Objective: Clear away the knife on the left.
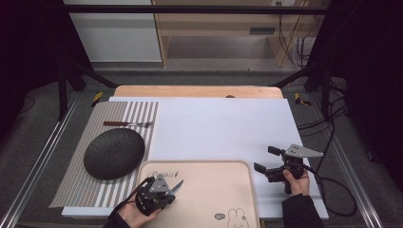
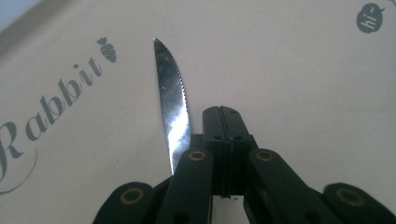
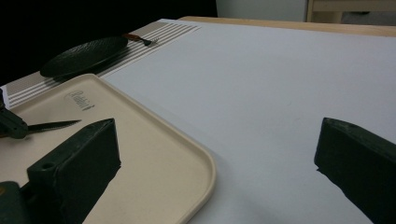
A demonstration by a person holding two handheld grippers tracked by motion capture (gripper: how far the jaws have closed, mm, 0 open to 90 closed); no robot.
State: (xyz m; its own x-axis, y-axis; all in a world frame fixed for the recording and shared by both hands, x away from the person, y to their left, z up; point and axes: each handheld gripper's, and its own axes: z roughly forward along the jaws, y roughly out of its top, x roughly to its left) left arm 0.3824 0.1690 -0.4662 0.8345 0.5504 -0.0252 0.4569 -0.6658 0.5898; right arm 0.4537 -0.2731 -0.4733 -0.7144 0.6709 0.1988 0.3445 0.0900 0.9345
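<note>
A steel knife (image 2: 172, 100) with a serrated blade sticks out to the left of my left gripper (image 2: 220, 112). Its handle is hidden under the black fingers, whose jaws are pressed together. In the high view this gripper (image 1: 167, 191) sits over the near left part of the beige rabbit tray (image 1: 214, 190), and the knife blade (image 1: 177, 186) points up and to the right. My right gripper (image 1: 265, 159) hovers over the white board just right of the tray, its jaws wide apart with nothing between them. The right gripper (image 3: 215, 163) looks out across the board.
A dark round plate (image 1: 114, 153) lies on the striped placemat (image 1: 85, 190) at the left. Beyond the plate a fork with a brown handle (image 1: 127, 124) rests on the mat. The white board (image 1: 223, 128) stretches behind the tray, and cables trail off the table's right side.
</note>
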